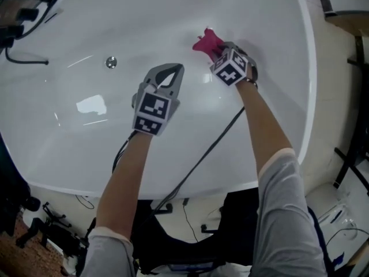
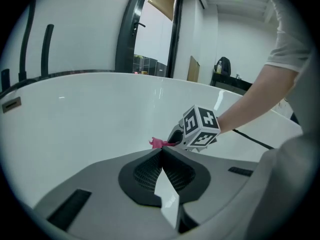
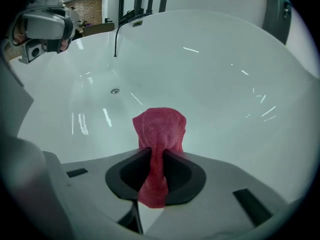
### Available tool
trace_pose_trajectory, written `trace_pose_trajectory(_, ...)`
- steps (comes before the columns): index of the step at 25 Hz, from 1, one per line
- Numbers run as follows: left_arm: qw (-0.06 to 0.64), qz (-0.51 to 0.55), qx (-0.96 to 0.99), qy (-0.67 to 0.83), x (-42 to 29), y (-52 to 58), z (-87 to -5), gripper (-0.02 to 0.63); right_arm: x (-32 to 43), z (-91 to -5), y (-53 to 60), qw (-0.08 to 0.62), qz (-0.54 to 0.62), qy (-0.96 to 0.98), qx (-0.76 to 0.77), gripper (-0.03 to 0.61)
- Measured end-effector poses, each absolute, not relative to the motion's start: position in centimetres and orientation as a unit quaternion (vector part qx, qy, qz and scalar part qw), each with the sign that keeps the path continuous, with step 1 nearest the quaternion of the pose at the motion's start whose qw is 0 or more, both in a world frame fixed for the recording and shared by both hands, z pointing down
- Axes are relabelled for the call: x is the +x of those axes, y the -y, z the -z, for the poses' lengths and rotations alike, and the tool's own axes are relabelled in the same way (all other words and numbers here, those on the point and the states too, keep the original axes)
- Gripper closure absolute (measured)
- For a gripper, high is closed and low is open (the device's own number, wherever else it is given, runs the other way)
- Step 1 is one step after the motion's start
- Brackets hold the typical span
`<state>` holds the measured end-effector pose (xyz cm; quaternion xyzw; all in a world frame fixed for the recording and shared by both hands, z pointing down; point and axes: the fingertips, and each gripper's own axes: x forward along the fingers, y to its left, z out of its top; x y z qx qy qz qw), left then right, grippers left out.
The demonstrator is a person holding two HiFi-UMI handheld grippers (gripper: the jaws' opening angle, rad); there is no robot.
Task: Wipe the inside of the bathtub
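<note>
A white bathtub (image 1: pixel 173 16) fills the head view, its drain (image 1: pixel 111 62) at the left of the basin. My right gripper (image 1: pixel 217 51) is shut on a pink cloth (image 1: pixel 206 42), whose free end rests against the tub's inner wall. In the right gripper view the cloth (image 3: pixel 159 134) runs between the jaws and bulges out ahead of them. My left gripper (image 1: pixel 170 73) hovers over the middle of the basin, shut and holding nothing. The left gripper view shows its tips (image 2: pixel 162 151) together, with the right gripper (image 2: pixel 176 140) and cloth (image 2: pixel 157 143) beyond.
A black cable (image 1: pixel 199 160) trails from the right gripper over the tub's near rim (image 1: pixel 190 192). A dark faucet hose (image 1: pixel 23 59) lies at the tub's left edge. Black stands and cables (image 1: pixel 52 229) sit on the floor below the rim.
</note>
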<state>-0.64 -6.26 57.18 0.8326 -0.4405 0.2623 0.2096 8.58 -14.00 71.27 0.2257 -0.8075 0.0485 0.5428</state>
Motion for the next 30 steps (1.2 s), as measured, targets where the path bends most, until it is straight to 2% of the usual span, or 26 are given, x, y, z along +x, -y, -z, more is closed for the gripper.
trace_pose_trajectory(7, 0.215, -0.268, 0.835, 0.429, 0.8, 7.9, -64.9, 0.609, 7.7, -78.2, 15.4, 0.564, -0.009, 0.795, 0.223, 0.505)
trace_pose_trajectory(14, 0.23, -0.278, 0.828, 0.43, 0.1, 7.2, -69.8, 0.609, 6.9, -84.9, 13.5, 0.65, 0.043, 0.744, 0.148, 0.506)
trace_pose_trajectory(19, 0.238, -0.282, 0.82, 0.437, -0.9, 6.9, -70.8, 0.609, 7.9, -87.9, 12.1, 0.708, 0.079, 0.696, 0.084, 0.506)
trace_pose_trajectory(24, 0.235, -0.282, 0.819, 0.44, -1.5, 7.3, -70.6, 0.609, 8.6, -88.3, 10.7, 0.738, 0.142, 0.658, 0.043, 0.518)
trace_pose_trajectory(30, 0.242, -0.274, 0.818, 0.444, -1.5, 7.4, -69.7, 0.609, 11.5, -90.1, 4.3, 0.782, 0.174, 0.594, -0.072, 0.517)
